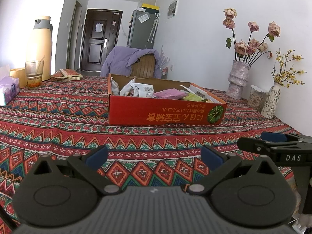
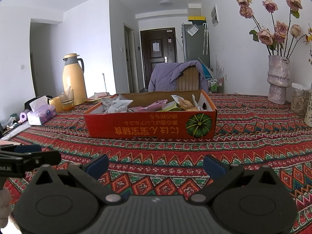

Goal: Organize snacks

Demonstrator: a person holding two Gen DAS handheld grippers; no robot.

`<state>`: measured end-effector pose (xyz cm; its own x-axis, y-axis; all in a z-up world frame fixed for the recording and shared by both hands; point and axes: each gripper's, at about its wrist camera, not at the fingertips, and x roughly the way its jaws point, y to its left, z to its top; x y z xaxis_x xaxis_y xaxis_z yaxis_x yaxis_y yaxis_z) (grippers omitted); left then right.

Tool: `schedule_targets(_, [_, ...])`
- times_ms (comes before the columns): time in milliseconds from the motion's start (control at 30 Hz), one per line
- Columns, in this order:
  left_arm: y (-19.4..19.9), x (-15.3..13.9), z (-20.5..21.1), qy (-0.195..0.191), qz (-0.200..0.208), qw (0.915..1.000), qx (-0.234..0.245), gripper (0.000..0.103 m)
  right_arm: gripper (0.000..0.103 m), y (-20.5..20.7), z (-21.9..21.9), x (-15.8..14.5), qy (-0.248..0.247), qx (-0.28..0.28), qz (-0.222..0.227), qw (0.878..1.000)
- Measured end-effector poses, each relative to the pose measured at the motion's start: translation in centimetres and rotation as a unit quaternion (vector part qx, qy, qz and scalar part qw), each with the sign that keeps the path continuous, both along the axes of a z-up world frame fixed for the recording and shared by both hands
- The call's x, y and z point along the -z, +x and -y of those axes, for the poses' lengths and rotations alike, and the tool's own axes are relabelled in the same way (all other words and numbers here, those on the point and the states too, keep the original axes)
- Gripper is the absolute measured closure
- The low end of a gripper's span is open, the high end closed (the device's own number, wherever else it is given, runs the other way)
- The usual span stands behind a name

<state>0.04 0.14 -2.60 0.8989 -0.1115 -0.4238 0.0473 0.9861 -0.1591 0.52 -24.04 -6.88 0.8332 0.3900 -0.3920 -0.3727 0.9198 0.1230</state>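
A shallow red cardboard box [image 1: 165, 113] with a pumpkin picture stands on the patterned tablecloth and holds several snack packets: white ones [image 1: 136, 89], a pink one [image 1: 169, 94] and a green one [image 1: 192, 97]. The box shows in the right wrist view [image 2: 150, 126] with the same packets [image 2: 117, 105]. My left gripper [image 1: 154, 156] is open and empty, low over the cloth in front of the box. My right gripper [image 2: 156, 164] is open and empty beside it, and shows in the left wrist view [image 1: 273, 142].
At the left stand a yellow thermos [image 2: 74, 80], a glass [image 2: 66, 99], a tissue pack [image 2: 42, 114] and some flat packets [image 1: 67, 74]. At the right stand a vase of roses [image 2: 277, 80], a small flowered vase [image 1: 271, 102] and a jar [image 1: 257, 97]. A chair with a purple jacket [image 1: 128, 60] is behind the table.
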Motion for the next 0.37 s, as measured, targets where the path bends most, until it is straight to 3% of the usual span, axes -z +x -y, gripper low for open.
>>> schedule_targets(367, [-0.16, -0.02, -0.02, -0.002, 0.002, 1.0, 0.004, 0.0, 0.0, -0.04, -0.04, 0.0, -0.001, 0.0, 0.0, 1.0])
